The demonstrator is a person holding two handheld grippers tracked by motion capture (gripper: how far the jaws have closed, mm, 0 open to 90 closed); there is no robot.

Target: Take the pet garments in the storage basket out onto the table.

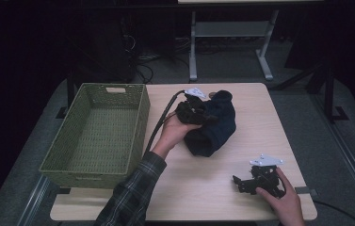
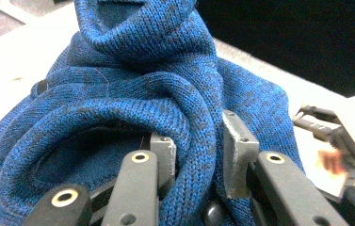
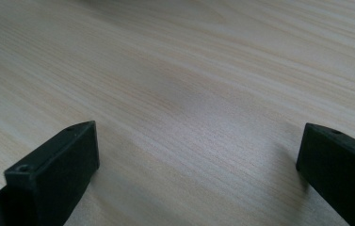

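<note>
Pinching a fold of the blue knit garment (image 2: 165, 94), the left hand-held gripper (image 2: 196, 155) is clamped on it; the right hand-held gripper (image 1: 260, 181), jaws apart, rests on the tabletop (image 1: 260, 127) well apart from the garment.

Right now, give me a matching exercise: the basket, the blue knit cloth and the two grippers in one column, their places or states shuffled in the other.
1 woven basket
2 blue knit cloth
3 left gripper
4 right gripper

a jaws wide apart over bare tabletop
b pinched in a fold between two jaws
c at the table's left, nothing inside
d shut on the fabric

Pairs: 1c, 2b, 3d, 4a
</note>
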